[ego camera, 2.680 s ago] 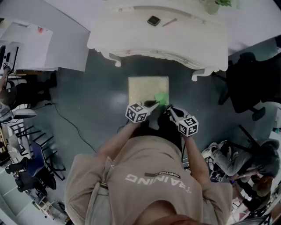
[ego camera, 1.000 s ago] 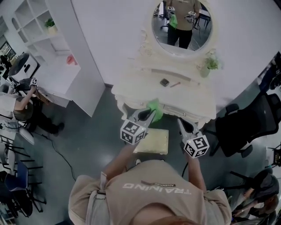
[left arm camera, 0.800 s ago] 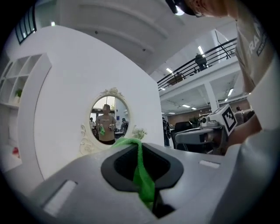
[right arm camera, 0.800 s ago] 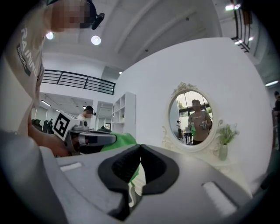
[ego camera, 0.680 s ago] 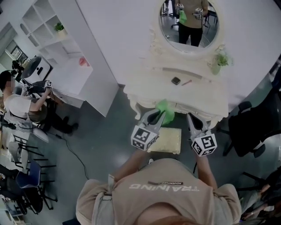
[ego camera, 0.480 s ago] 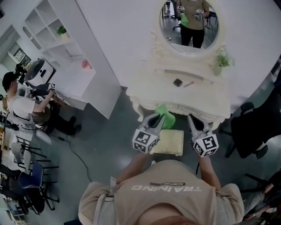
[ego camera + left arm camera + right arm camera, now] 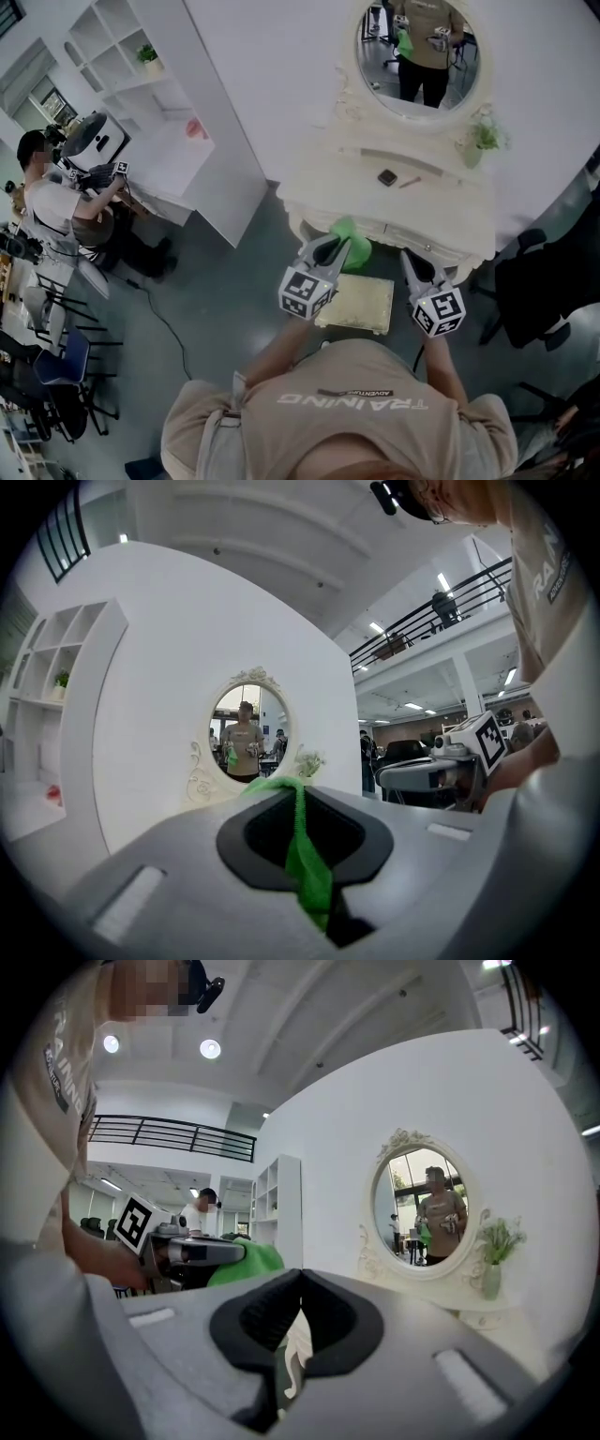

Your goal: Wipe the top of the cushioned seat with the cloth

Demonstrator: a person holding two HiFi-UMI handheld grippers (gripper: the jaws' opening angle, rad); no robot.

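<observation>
Since the frame 2.7 s earlier, both grippers have risen from the seat top, and the bright green cloth (image 7: 351,249) has come up with them. The head view has also tilted up to take in the wall and mirror.

Left gripper (image 7: 330,247): its jaws are clamped on the cloth. In the left gripper view, the left gripper (image 7: 300,794) pinches a narrow green strip (image 7: 306,860) that runs down the jaw gap, with a fold spilling over the tips. In the head view the cloth hangs in the air in front of the table edge, above and clear of the seat.

Right gripper (image 7: 413,260): it is held level beside the left one, well apart from the cloth. In the right gripper view, the right gripper (image 7: 298,1279) has its jaws closed tip to tip, gripping nothing.

Pale cream square cushioned seat (image 7: 364,304): it stands on the dark floor between the two grippers, just before the ornate cream dressing table (image 7: 441,211).

On the tabletop lie a small dark square object (image 7: 387,177) and a slim pink stick (image 7: 410,182), and a small potted plant (image 7: 483,141) stands at the right. The oval mirror (image 7: 422,52) above reflects the person holding the cloth.
</observation>
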